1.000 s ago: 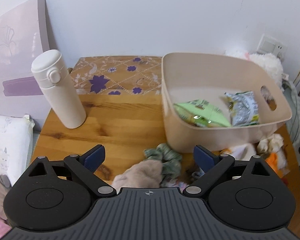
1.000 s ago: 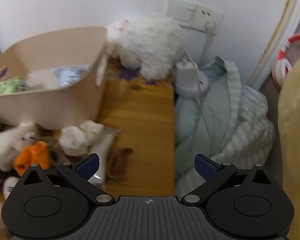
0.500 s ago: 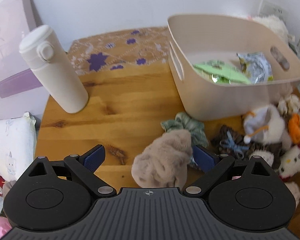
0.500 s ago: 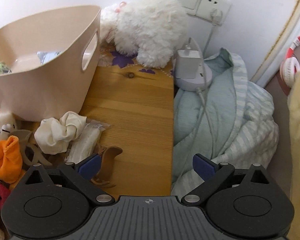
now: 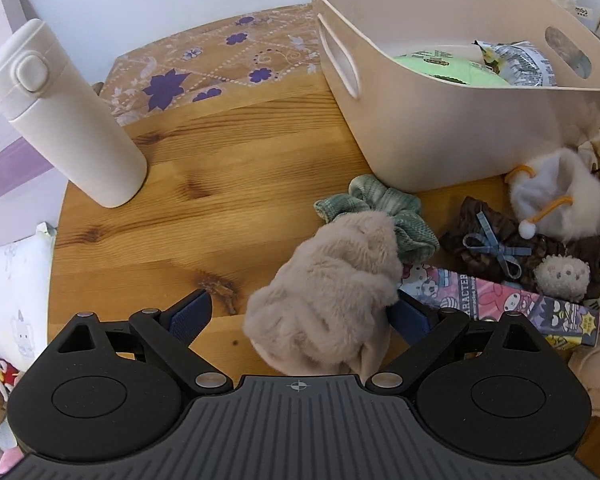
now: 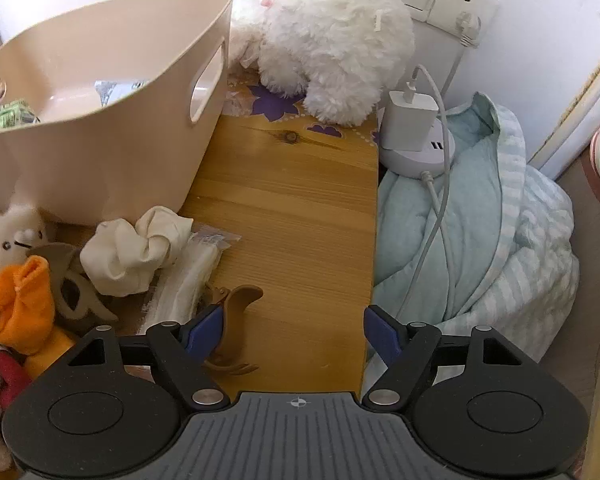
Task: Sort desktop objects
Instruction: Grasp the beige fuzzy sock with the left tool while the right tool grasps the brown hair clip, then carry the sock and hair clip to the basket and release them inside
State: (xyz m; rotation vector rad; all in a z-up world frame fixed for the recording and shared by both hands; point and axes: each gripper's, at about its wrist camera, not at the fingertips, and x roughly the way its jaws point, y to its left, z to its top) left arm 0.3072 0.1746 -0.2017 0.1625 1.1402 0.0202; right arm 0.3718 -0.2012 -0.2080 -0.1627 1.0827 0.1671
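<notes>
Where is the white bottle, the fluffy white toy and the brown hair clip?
white bottle (image 5: 76,136), left wrist view, middle of its body.
fluffy white toy (image 6: 336,44), right wrist view, middle of its fur.
brown hair clip (image 6: 240,312), right wrist view, its curved body.

Left gripper (image 5: 298,314), jaws apart, around a beige fuzzy scrunchie (image 5: 332,292) lying just before the bin (image 5: 440,128).

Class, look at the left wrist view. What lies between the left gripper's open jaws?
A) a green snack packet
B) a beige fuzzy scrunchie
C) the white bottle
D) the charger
B: the beige fuzzy scrunchie lies between the left gripper's open jaws, on the table.
</notes>
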